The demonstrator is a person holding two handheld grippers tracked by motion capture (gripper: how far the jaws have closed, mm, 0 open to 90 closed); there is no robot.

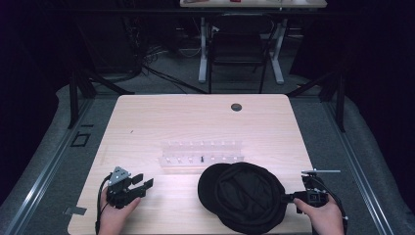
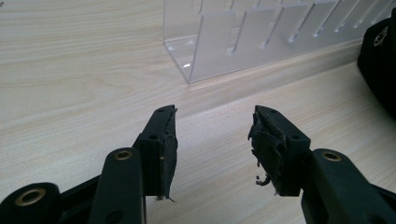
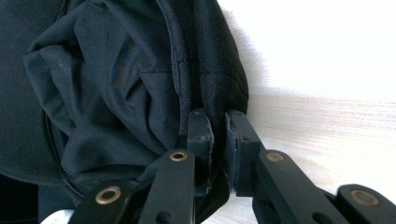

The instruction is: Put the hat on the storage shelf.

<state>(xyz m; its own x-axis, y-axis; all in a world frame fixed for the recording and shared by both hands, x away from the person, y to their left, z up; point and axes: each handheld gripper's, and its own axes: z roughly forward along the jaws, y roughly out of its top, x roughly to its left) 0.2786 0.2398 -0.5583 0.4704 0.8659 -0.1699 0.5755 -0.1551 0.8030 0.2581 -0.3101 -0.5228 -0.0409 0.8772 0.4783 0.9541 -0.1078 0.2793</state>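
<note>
Nearest the camera, at the tabletop's (image 1: 147, 117) near edge, lies a black cap (image 1: 242, 196), the largest thing on it; it sits toward the near right corner, open side up, its lining crumpled, its brim pointing toward the left. Beyond the cap, about midway between the near and far edges, a clear acrylic rack (image 1: 203, 155) with rows of slots lies parallel to the near edge, just behind the cap's rim.

At the near right corner, the right tongs (image 1: 288, 198) reach in from the right edge side, and their jaws are drawn narrow, pinched on the cap's right rim; the right gripper view shows the fabric edge squeezed between the two pads (image 3: 201, 133).

Near the near left corner, the left tongs (image 1: 143, 180) rest low over the bare wood, pointing toward the rack. Their jaws stand wide apart with nothing between them; the left gripper view shows frayed padding on the fingertips (image 2: 266, 140).

A small dark hole (image 1: 236, 106) marks the tabletop near its far edge.
</note>
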